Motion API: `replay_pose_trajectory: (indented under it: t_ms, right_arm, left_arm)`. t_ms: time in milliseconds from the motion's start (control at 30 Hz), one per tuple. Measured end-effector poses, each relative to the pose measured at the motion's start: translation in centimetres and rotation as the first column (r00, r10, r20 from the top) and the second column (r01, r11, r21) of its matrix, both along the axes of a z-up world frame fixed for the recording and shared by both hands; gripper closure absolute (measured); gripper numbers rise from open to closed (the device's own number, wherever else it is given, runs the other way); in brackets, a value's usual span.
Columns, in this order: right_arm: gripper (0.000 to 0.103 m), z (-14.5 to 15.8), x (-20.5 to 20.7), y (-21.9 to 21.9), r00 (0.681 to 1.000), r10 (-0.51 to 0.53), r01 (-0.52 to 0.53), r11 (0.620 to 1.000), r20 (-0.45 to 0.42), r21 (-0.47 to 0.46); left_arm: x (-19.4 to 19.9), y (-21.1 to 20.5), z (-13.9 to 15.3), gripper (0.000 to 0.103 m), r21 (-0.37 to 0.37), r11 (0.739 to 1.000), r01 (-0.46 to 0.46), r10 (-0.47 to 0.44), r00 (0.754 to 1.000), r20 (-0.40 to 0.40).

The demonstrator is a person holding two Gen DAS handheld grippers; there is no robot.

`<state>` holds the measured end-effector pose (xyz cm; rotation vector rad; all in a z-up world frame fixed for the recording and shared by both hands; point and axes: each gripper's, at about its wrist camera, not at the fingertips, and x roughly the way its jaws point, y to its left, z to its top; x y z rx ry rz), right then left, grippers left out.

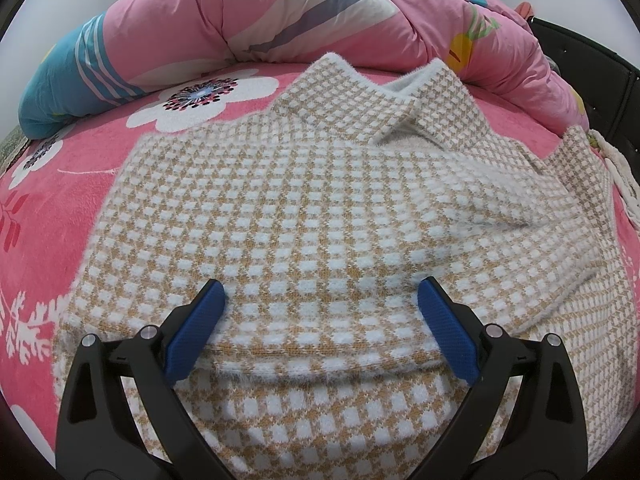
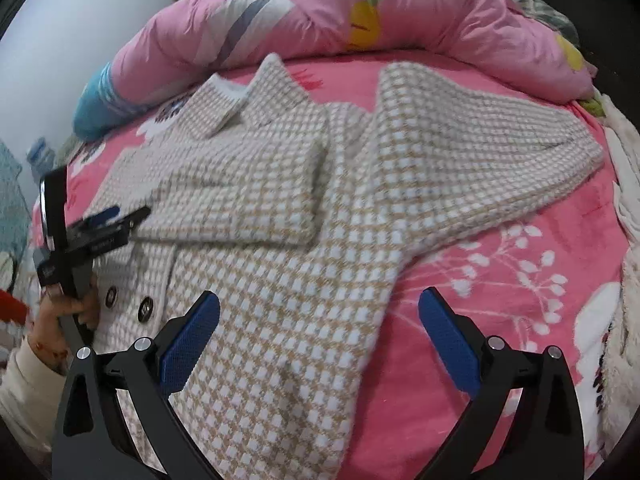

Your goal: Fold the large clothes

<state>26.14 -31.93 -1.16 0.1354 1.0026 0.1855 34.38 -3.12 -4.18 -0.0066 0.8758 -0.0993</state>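
Both jaws wide and empty, left gripper (image 1: 322,292) over tan-and-white checked coat (image 1: 280,208), one sleeve (image 2: 240,208) folded across, right gripper (image 2: 320,308) alongside

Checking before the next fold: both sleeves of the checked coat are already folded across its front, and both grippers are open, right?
Not quite. Only one sleeve lies folded across the checked coat; the other sleeve still stretches out over the pink blanket, as the right wrist view shows. The left gripper and right gripper are open.
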Motion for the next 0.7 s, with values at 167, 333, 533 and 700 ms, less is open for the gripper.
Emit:
replay_pose_trajectory:
  t_ms: [167,333,533,700]
  right_arm:
    - [0.006,0.6,0.1,-0.9,1.000,-0.022,0.022,1.000,0.010,0.015]
    - [0.006,0.6,0.2,-1.3,0.999,-0.035,0.035,0.999,0.011,0.019]
    - [0.006,0.4,0.5,-2.3,0.998,-0.066,0.065,0.997,0.008,0.047]
    - [0.006,0.5,0.5,-3.1,0.996,-0.088,0.087,0.995,0.010,0.055]
  left_arm:
    - [0.0,0.0,0.0,0.009,-0.001,1.000,0.000,0.000,1.000,0.000]
    - [0.0,0.0,0.0,0.009,-0.001,1.000,0.000,0.000,1.000,0.000]
    - [0.0,0.0,0.0,0.009,0.000,1.000,0.000,0.000,1.000,0.000]
    - [0.1,0.1,0.0,0.009,-0.001,1.000,0.000,0.000,1.000,0.000]
